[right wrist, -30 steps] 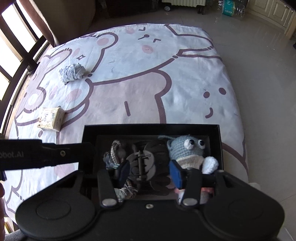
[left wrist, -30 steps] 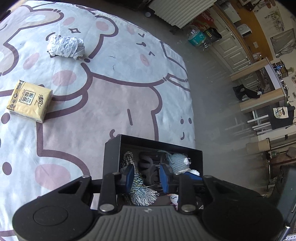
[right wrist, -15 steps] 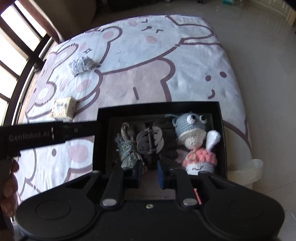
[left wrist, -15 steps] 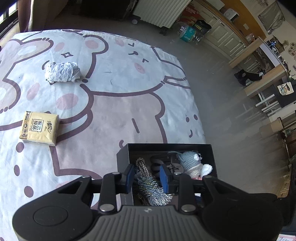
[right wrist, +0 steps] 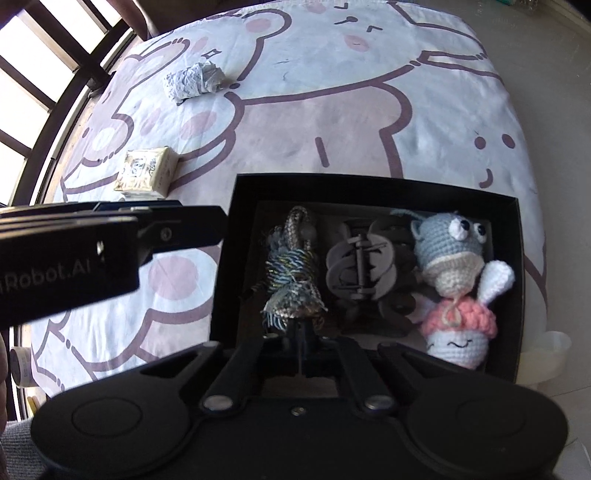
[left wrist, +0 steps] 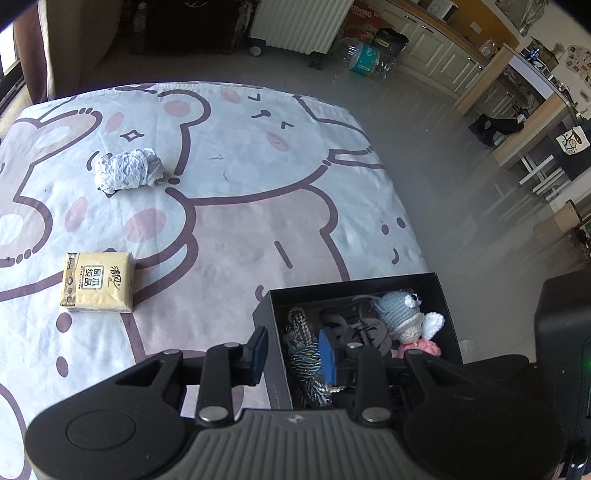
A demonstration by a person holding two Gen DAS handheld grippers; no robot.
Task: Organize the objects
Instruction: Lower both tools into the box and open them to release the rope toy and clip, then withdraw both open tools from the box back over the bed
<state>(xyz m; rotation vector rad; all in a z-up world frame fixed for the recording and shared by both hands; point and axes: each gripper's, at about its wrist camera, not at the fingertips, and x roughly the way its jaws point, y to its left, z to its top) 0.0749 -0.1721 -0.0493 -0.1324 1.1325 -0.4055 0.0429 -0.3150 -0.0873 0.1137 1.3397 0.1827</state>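
A black box (left wrist: 354, 286) (right wrist: 369, 184) on the bed holds a rope tassel (right wrist: 291, 266), a grey hair claw (right wrist: 358, 266), a grey crocheted doll (right wrist: 447, 247) and a pink-capped one (right wrist: 458, 332). My right gripper (right wrist: 301, 330) is over the box's near end; its jaws are closing and the fingertips meet just below the tassel's fringe, with nothing between them. My left gripper (left wrist: 293, 350) hovers at the box's left wall, blue pads a small gap apart and holding nothing. A yellow tissue pack (left wrist: 98, 282) (right wrist: 146, 173) and a crumpled paper wad (left wrist: 127, 171) (right wrist: 194, 81) lie on the sheet.
The bear-print sheet (left wrist: 240, 229) ends at the bed's right edge, close to the box. Grey floor (left wrist: 461, 184), a radiator (left wrist: 299, 22) and cabinets lie beyond. Window bars (right wrist: 44, 85) run along the bed's left side. A hand's edge (right wrist: 3, 373) shows at the left.
My right gripper's jaws went from open around the hair claw to shut, and it drew back to the box's near end. The left wrist view rolled, shifting the box rightward in it.
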